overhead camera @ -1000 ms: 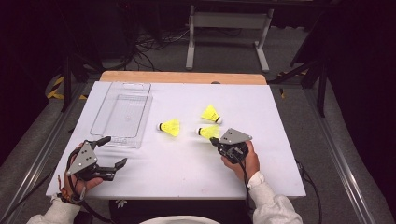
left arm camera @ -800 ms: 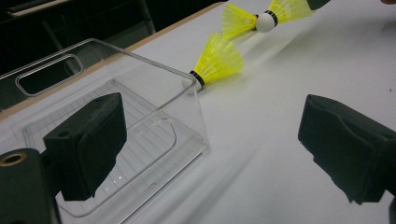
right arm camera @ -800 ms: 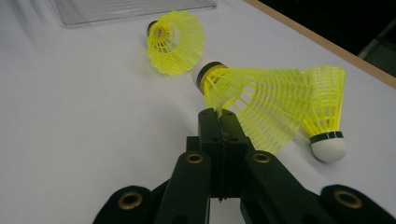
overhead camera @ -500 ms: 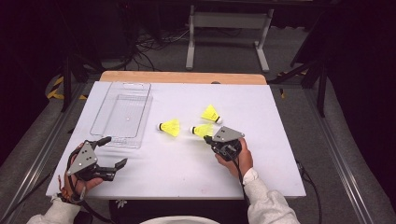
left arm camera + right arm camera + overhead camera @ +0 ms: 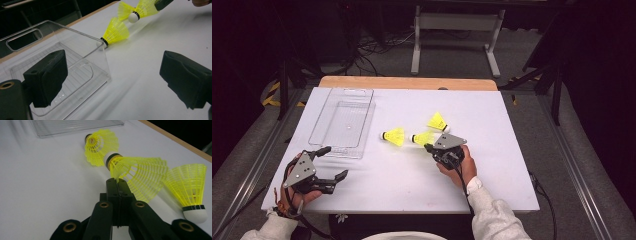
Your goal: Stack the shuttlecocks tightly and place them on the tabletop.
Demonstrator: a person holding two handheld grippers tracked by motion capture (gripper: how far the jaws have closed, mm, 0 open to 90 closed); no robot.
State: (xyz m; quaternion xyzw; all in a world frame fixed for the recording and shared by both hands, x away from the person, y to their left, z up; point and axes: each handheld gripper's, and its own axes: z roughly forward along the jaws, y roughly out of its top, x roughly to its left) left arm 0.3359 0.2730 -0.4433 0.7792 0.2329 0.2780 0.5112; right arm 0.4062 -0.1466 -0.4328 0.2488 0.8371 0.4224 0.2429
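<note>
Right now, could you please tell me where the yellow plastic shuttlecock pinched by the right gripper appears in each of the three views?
High view: the held yellow plastic shuttlecock lies mid-table, at the right gripper.
Left gripper view: top edge, right of centre, white cork facing the camera.
Right gripper view: centre, its skirt clamped just above the shut jaws.
Shared landmark: the clear plastic tray, at left in the left gripper view and at the top edge in the right gripper view.
</note>
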